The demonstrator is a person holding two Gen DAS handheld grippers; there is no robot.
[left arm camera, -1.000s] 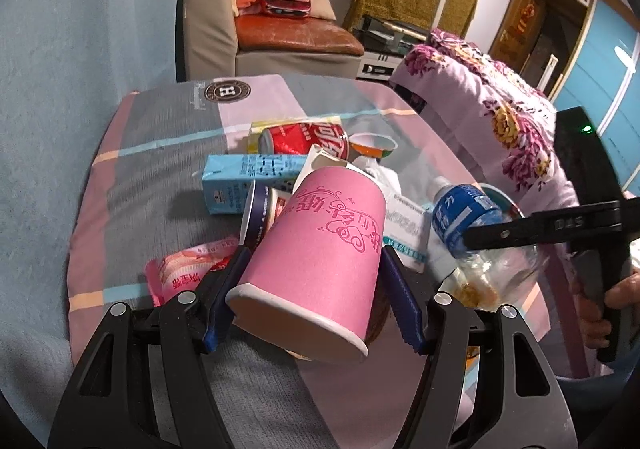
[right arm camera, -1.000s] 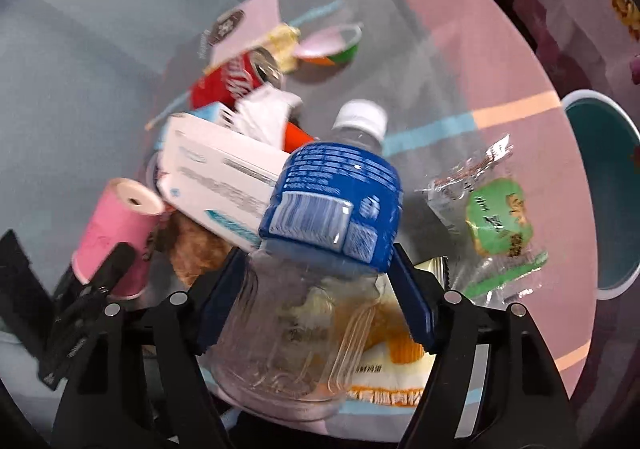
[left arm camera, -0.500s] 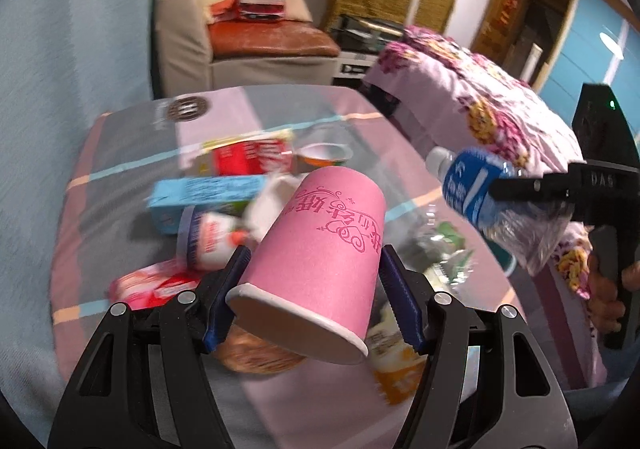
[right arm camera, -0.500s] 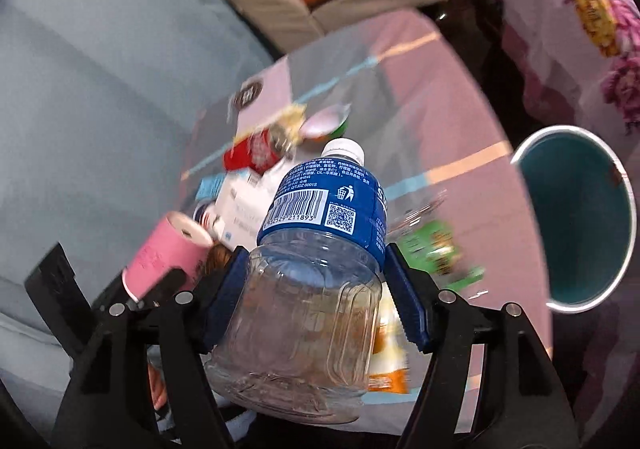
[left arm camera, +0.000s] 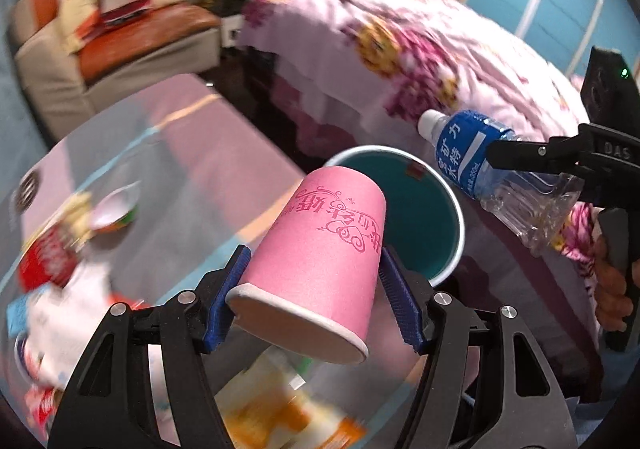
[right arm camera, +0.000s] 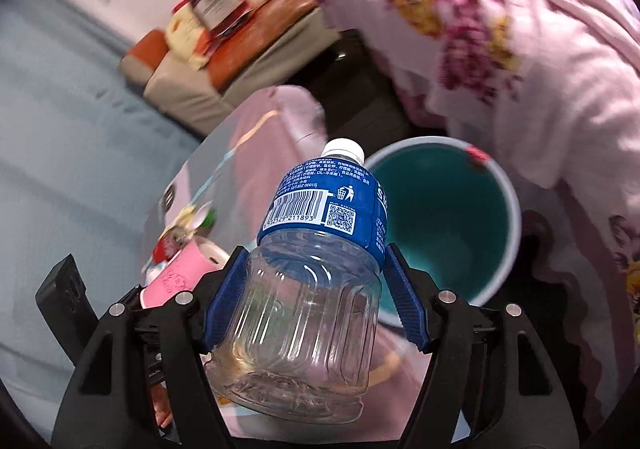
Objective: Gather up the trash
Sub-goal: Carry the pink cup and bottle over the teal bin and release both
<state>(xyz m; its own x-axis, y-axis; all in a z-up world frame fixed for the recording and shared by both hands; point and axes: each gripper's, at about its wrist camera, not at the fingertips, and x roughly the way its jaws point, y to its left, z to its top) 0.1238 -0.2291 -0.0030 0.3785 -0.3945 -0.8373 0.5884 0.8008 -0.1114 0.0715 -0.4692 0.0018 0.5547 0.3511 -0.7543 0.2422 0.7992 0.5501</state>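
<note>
The carrying step is judged to be in hand: two pieces of trash are held off the table (left arm camera: 192,153) and are aimed toward the teal bin (left arm camera: 420,217), seen at the centre right of the left wrist view beyond the table's edge.

At the lower centre of that view, the pink paper cup (left arm camera: 320,261) is pinched between the jaws of the left gripper (left arm camera: 314,299), tilted with its open rim toward the camera and its base toward the bin. At the right of the same frame, the plastic bottle (left arm camera: 480,165) is seen slanted, its white cap pointing to the upper left, gripped by the right gripper (right arm camera: 316,303). In the right wrist view the bottle is clamped at its clear lower body by the blue jaws, and the bin's mouth (right arm camera: 448,225) lies just right of the bottle's label.

For the next move, each item is judged to need bringing over the bin's mouth before the jaws are spread; the cup's flattened grip and the bottle's slant could let either strike the rim.

At the left of the left wrist view, blurred trash remains on the table: a red can (left arm camera: 48,257), a small bowl (left arm camera: 114,209) and an orange wrapper (left arm camera: 280,409) at the bottom. A sofa (left arm camera: 108,41) is seen at the upper left and a floral bed (left arm camera: 400,49) at the upper right, close beside the bin
</note>
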